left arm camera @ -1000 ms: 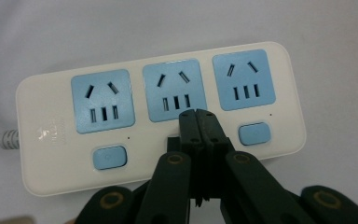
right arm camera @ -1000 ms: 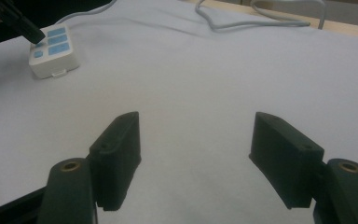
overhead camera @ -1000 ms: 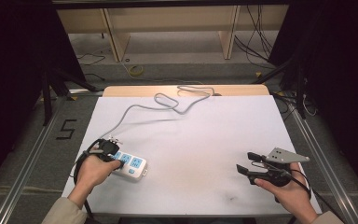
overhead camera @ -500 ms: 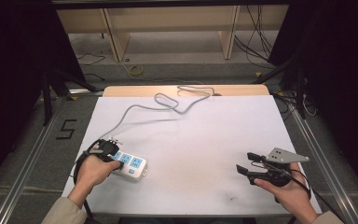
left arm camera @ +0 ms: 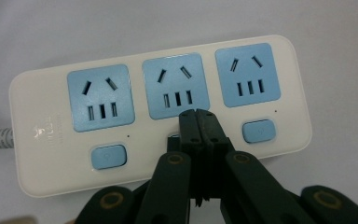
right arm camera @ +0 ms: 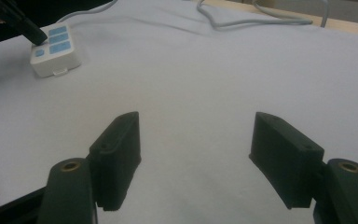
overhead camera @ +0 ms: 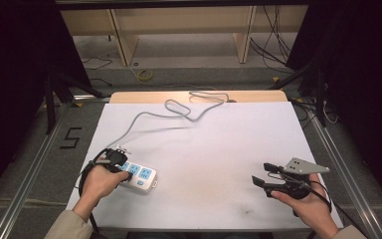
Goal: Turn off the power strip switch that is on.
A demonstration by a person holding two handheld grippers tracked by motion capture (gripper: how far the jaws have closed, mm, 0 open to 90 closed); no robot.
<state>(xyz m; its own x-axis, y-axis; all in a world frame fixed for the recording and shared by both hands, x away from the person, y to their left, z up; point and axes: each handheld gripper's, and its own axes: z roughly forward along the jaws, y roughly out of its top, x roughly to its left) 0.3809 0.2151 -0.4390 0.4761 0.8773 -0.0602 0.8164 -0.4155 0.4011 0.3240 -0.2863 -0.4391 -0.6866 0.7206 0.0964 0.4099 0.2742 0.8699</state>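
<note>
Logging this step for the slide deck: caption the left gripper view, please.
Left gripper, jaws shut together, tips over the middle switch of a white three-outlet power strip with blue sockets.

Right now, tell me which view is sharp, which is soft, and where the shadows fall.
Left gripper view: power strip crisp, evenly lit, closed jaws slightly soft. Right gripper view: open jaws blurred and dark, the strip far off, table bluish. High view: surroundings dark, cable casts a soft shadow on the table.
</note>
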